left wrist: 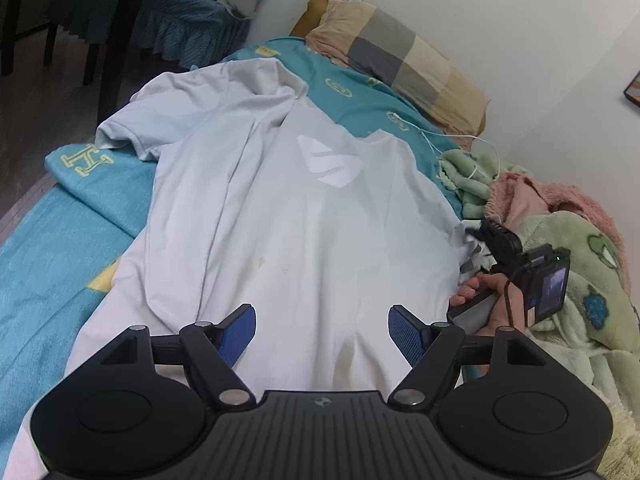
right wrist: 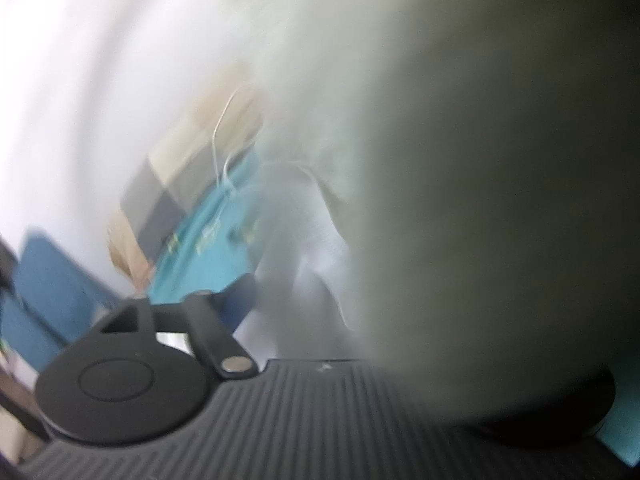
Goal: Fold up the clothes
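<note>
Hovering spread-jawed over the near hem, left gripper (left wrist: 322,330), white T-shirt (left wrist: 280,208) flat on teal bedsheet (left wrist: 52,232), right gripper (left wrist: 486,240) at its right edge against fleece blanket (left wrist: 576,280); right wrist view blurred, grip unreadable.

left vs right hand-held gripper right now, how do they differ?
The left hand-held gripper is open above the white T-shirt, holding nothing; the right hand-held gripper is at the shirt's right edge, fabric bunched at its tip. Left view is sharp; right view blurred, half covered. Both are black.
</note>
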Tool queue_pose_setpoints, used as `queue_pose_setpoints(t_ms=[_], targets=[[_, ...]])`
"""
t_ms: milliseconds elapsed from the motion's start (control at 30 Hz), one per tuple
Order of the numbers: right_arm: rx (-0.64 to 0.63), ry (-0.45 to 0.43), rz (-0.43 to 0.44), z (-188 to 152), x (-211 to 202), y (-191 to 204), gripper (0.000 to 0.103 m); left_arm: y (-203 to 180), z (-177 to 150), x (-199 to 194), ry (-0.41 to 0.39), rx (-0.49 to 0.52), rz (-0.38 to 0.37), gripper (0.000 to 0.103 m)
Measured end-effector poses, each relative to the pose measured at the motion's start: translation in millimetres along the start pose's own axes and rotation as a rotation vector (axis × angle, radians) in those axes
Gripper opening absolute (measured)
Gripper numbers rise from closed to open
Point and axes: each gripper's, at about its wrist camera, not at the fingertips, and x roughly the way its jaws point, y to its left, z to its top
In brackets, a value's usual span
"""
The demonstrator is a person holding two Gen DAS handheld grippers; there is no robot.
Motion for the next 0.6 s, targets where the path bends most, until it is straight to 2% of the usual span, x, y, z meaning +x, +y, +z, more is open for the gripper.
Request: queue_pose_setpoints(t_ms=[67, 167, 267, 367, 433, 500, 600], targets=[[-0.072, 0.033, -0.078, -0.1, 1.1, 12.1, 0.014, 0.6, 1.7, -3.7, -0.013, -0.009, 0.002, 0.075], [-0.179, 0.000, -0.128, 2.6, -12.7, 32.2, 0.012, 1.0, 6.6, -15.9, -0.056, -0.010, 0.019, 0.075], [-0.335, -0.092, -0.133, 1.0, -38.3, 67.1, 0.012, 2.1, 11.6, -29.4, -0.104, -0.012, 0.037, 0.075], [-0.518, -0.184, -0.127, -14.9, -63.7, 114.8, 0.012, 10.1, 19.4, -44.6, -0.156, -0.035, 0.053, 0.075], [-0.641, -0.228, -0.107, -35.6, -77.6, 145.0, 0.012, 18.2, 25.2, -52.0, -0.180, -0.052, 0.066, 0.075], [-0.780, -0.245, -0.049, -66.6, -87.7, 172.2, 0.012, 29.3, 31.2, -56.2, -0.190, -0.068, 0.079, 0.075], [-0.981, -0.198, 0.056, -119.2, -93.7, 200.3, 0.012, 45.9, 40.0, -62.6, -0.205, -0.091, 0.100, 0.075]])
